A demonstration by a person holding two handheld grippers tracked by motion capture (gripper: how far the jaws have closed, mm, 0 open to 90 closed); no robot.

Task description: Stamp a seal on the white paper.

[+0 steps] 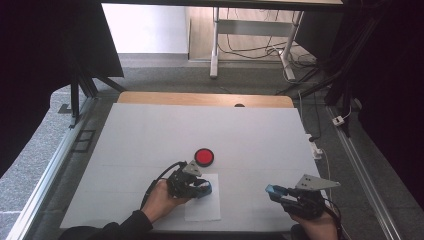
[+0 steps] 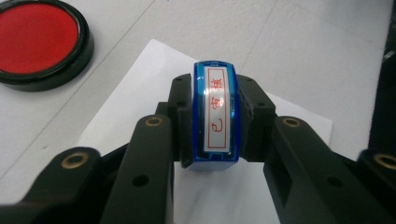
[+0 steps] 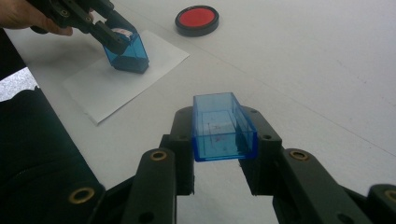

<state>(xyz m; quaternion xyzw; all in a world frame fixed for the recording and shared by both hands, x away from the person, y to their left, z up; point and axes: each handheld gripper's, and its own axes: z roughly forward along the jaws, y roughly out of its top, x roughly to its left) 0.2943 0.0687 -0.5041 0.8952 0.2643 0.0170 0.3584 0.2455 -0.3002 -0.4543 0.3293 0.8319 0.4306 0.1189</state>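
Right claw (image 1: 274, 190): nearest the person, at the bench's (image 1: 150, 125) near right; jaws clamped on the clear blue cap (image 3: 222, 127), an empty open-ended shell held off to the side, well apart from the paper.
Right hand pose: forearm comes in low from the near edge, claw held roughly level and pointing left across the bench toward the other hand.
Left claw (image 1: 202, 187): over the white sheet of paper (image 1: 202, 210); jaws shut on the blue stamp (image 2: 215, 114), gripping its two narrow sides.
Stamp: tilted, its lower end down at or just above the paper; whether it actually presses I cannot tell. In the left gripper view the label with red characters faces up between the jaws.
Left hand pose: hand (image 1: 162, 197) wrapped round the handle, claw angled down and to the right onto the sheet.
Ink pad (image 1: 204, 156): round, red, black-rimmed, lid off, just beyond the paper's far edge.
Step in hand: by my reading, stamping the sheet with the cap already off.
Next move: probably a firm, square press down, then a straight lift so the mark doesn't smear; the cap goes back on afterwards.
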